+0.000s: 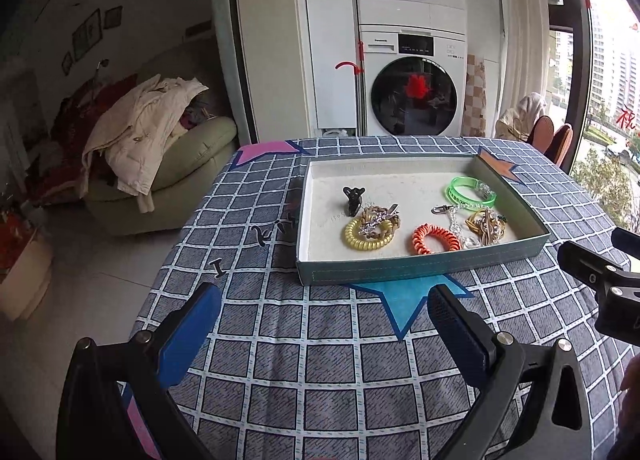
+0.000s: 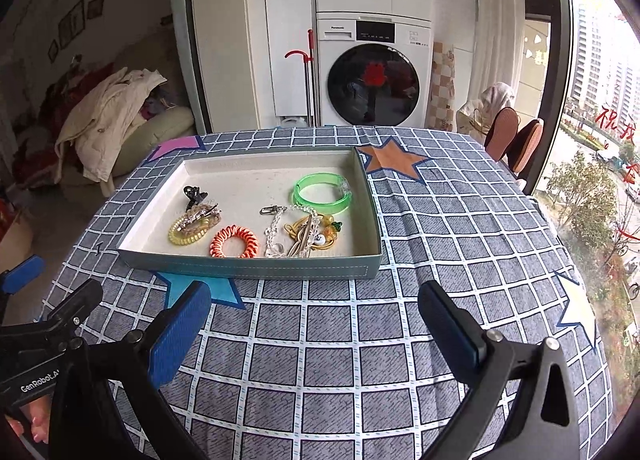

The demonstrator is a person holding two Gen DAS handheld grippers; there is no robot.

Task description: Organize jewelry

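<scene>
Grey-green tray lies long axis left-right on the checked worktop, far of my tools | inside: green bangle far right, orange coil tie near middle | my left tool wide open, empty | my right tool wide open, empty, above the cloth

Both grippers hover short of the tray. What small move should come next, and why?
Probably ease the open right gripper forward over the tray toward the orange coil band: it lies apart near the front wall, while the left gripper is also empty.
</scene>
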